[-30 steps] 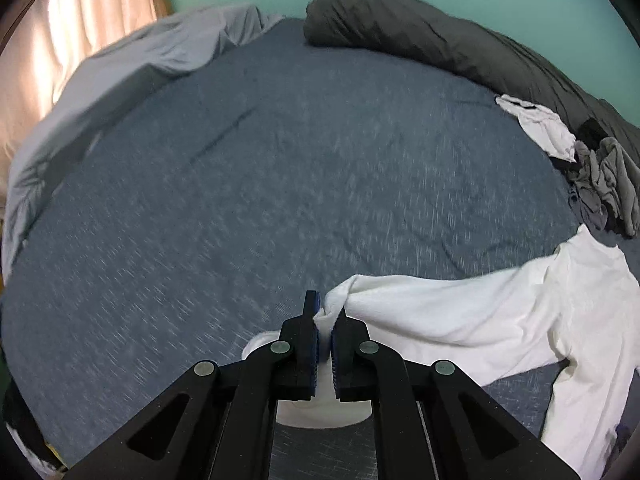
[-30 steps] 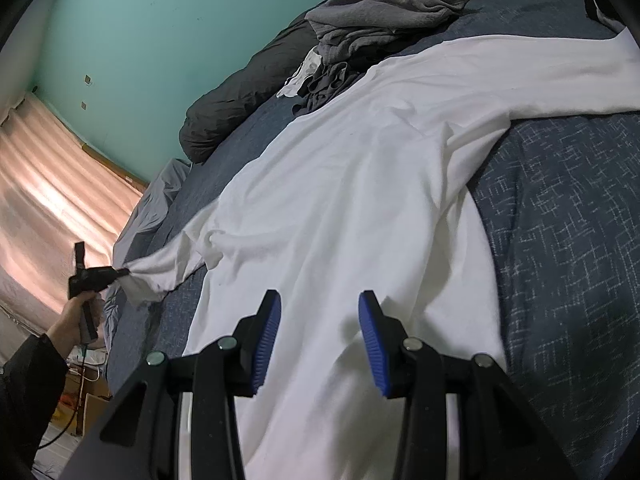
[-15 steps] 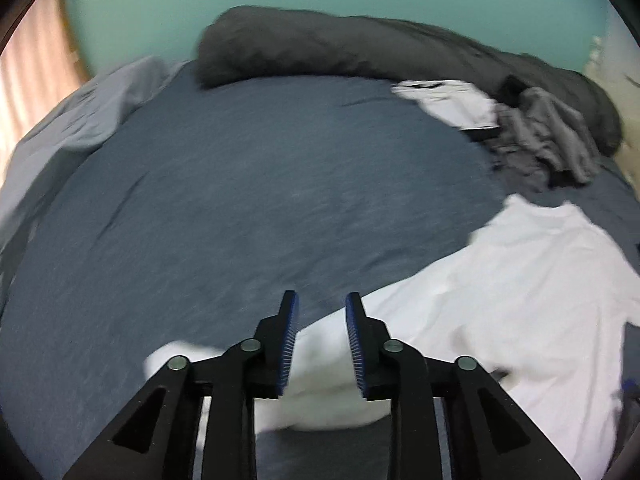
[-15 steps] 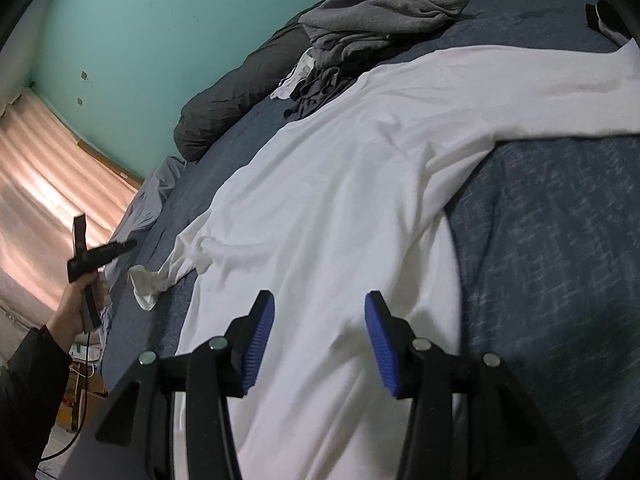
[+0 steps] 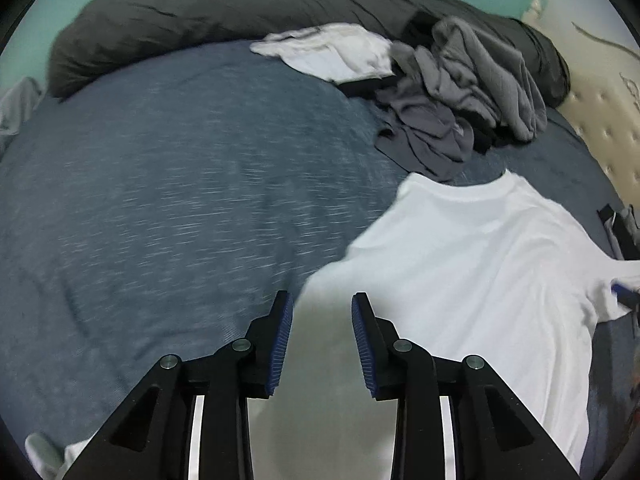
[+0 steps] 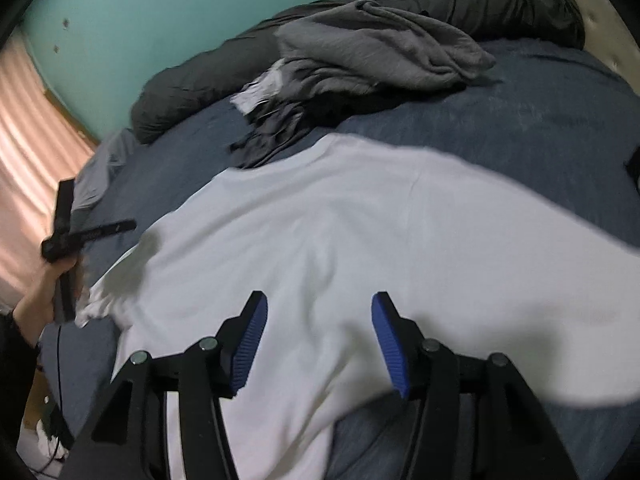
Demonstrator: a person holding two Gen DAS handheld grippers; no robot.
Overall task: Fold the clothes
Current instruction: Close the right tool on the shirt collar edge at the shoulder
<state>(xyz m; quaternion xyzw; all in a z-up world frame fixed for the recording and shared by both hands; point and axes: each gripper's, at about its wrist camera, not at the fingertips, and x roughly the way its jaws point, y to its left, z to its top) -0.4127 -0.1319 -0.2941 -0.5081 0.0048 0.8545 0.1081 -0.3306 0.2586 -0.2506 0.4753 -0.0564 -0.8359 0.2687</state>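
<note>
A white long-sleeved shirt [image 5: 472,264] lies spread on the blue bed cover [image 5: 168,208]. My left gripper [image 5: 322,308] hovers over the shirt's left edge. Its jaws are opening and the pads press on nothing. My right gripper [image 6: 320,304] hangs over the middle of the shirt [image 6: 360,232]; its jaws are opening too, with only the flat cloth below them. In the right wrist view a hand [image 6: 40,292] holds the left gripper [image 6: 88,232] above the shirt's crumpled left sleeve [image 6: 104,300]. A blue tip of the right gripper [image 5: 622,292] shows at the left wrist view's right edge.
A heap of grey clothes [image 5: 460,112] and a white garment [image 5: 336,52] lie beyond the shirt's collar. A dark rolled duvet [image 5: 200,12] runs along the teal wall. A padded headboard [image 5: 600,112] is at the right, and a pink curtain [image 6: 24,140] at the left.
My left gripper let go of the white sleeve, opened, and swung right over the shirt's edge. The sleeve dropped onto the bed. My right gripper widened and moved along the shirt.
</note>
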